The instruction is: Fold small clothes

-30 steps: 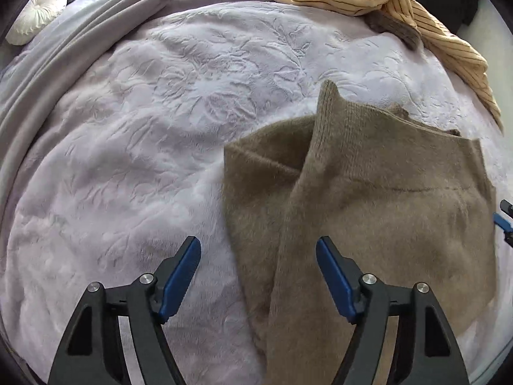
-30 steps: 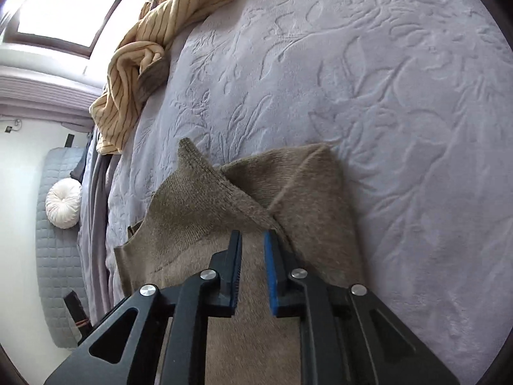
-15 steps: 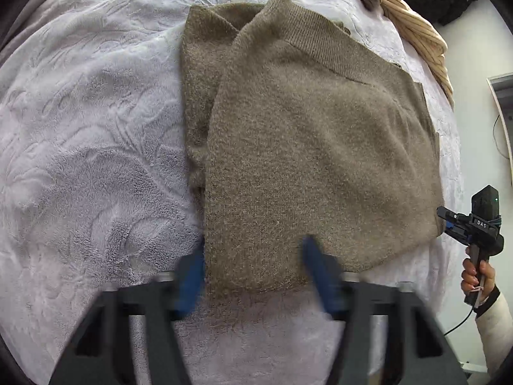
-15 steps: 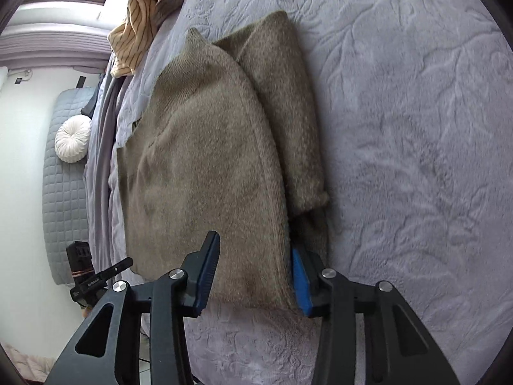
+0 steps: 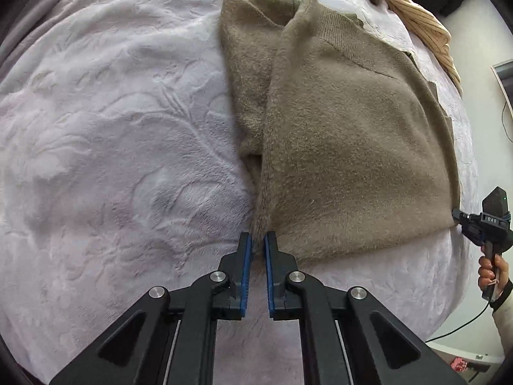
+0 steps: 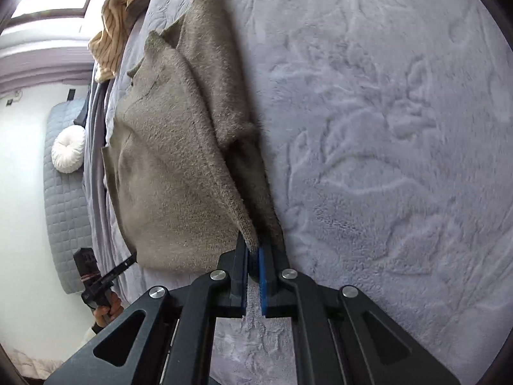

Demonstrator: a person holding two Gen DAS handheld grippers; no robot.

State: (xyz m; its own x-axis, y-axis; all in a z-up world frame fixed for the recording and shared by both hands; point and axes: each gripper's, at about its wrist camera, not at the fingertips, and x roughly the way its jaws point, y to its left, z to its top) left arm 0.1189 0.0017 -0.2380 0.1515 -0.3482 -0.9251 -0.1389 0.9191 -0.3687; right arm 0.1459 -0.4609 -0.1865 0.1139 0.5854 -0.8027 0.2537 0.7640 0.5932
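Embossed lilac bedspread (image 5: pixel 121 134) covers the bed, with a brown knit sweater (image 5: pixel 346 147) lying on it, one sleeve already folded across the body. Left hand-held gripper (image 5: pixel 258 243) is pinched on the near left corner of the hem; right hand-held gripper (image 6: pixel 253 253) is clamped on the other hem corner, likely so both can lift the hem toward the collar. No readable writing shows; a striped tan garment (image 5: pixel 416 16) lies beyond.
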